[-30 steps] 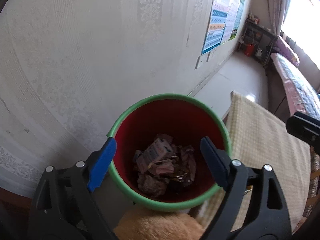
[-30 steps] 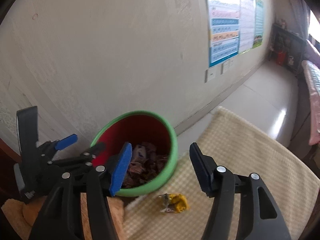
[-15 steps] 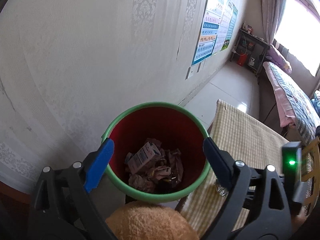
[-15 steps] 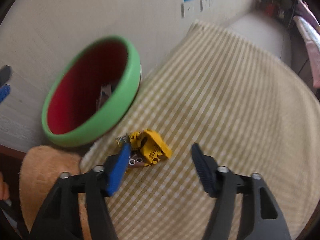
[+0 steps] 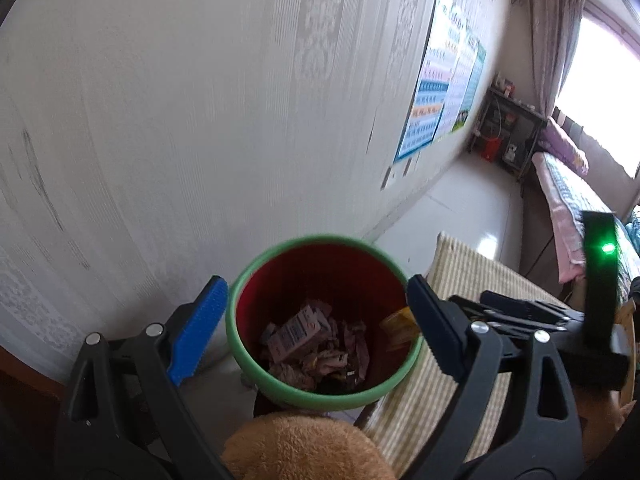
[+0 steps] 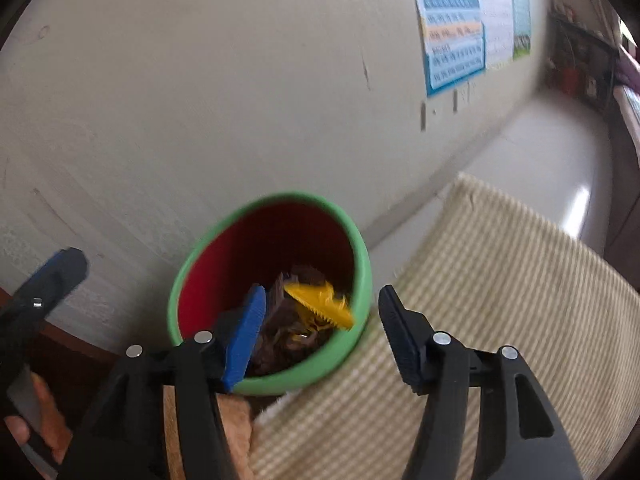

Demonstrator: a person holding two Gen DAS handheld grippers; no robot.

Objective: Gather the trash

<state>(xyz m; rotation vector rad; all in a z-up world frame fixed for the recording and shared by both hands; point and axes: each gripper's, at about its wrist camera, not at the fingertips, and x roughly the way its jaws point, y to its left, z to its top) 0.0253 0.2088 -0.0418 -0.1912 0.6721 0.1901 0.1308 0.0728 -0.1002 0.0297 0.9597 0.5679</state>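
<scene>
A: Half a second on, the right hand-held gripper (image 6: 320, 332) has swung up from the checked cloth (image 6: 500, 280) to the mouth of the bin (image 6: 362, 268), and the yellow wrapper (image 6: 320, 304) that lay on the cloth is now over the bin's near right rim, blurred, apparently dropping in.

B: Is it still held?

A: No. The jaws are opening and the wrapper sits beyond the blue pads, touching neither. The left wrist view shows it as a yellow scrap (image 5: 400, 326) against the bin's right inner wall.

B: And the left hand-held gripper (image 5: 316, 324)?

A: Wide, empty, hovering just near of the bin with a finger either side of the rim. The bin, red inside with a green lip, stands against the pale wall (image 5: 200, 120) at the left end of the cloth-covered bench; a tan plush thing (image 5: 304, 448) lies nearest the camera.

B: What is already inside?

A: A small carton (image 5: 296, 334) on crumpled brown wrappers (image 5: 340, 354).

B: How would the yellow piece handle?

A: Judging by its look, light, thin and crinkly, likely slick foil or plastic. It should crush harmlessly, so a pinch across its bunched middle would suit; a flat edge might slip out. It could catch on the rim rather than fall clear.
</scene>
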